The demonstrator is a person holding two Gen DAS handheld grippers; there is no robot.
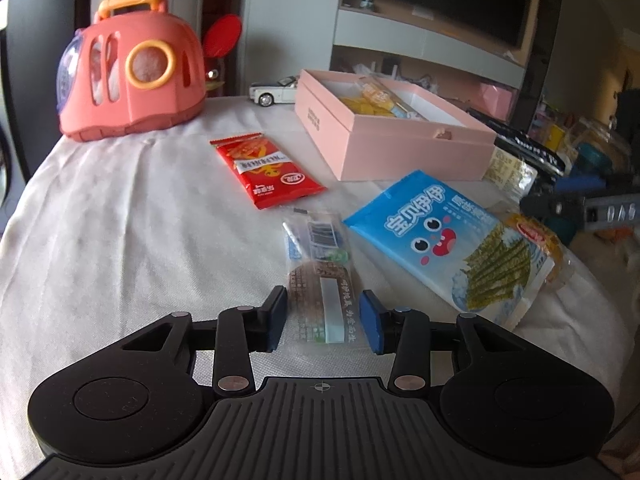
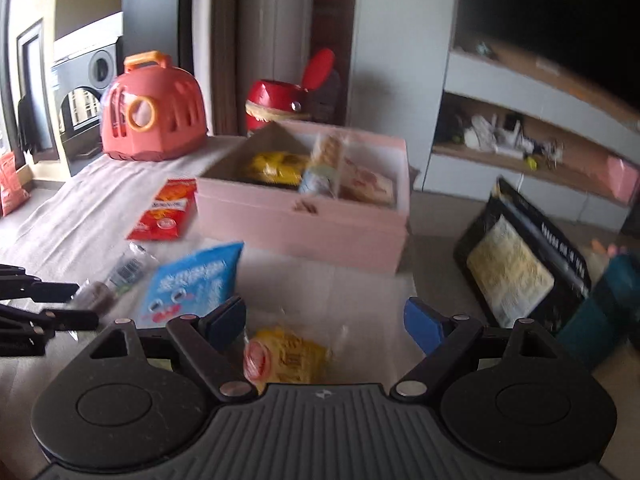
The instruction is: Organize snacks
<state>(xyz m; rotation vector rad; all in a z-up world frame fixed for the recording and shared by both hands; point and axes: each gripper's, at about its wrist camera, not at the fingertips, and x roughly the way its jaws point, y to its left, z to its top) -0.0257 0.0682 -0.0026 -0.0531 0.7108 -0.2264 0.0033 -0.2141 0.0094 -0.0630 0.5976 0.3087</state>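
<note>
Left wrist view: the left gripper (image 1: 323,318) straddles a clear biscuit packet (image 1: 320,276) at lower centre, pads spread, not pressing. A blue seaweed bag (image 1: 452,240) lies right, a red packet (image 1: 266,168) above, the pink box (image 1: 394,130) upper right; bare cloth left.

Right wrist view (blurred): the right gripper (image 2: 325,320) gapes wide over a yellow packet (image 2: 286,354); the box sits centre, a black packet (image 2: 524,268) right.
</note>
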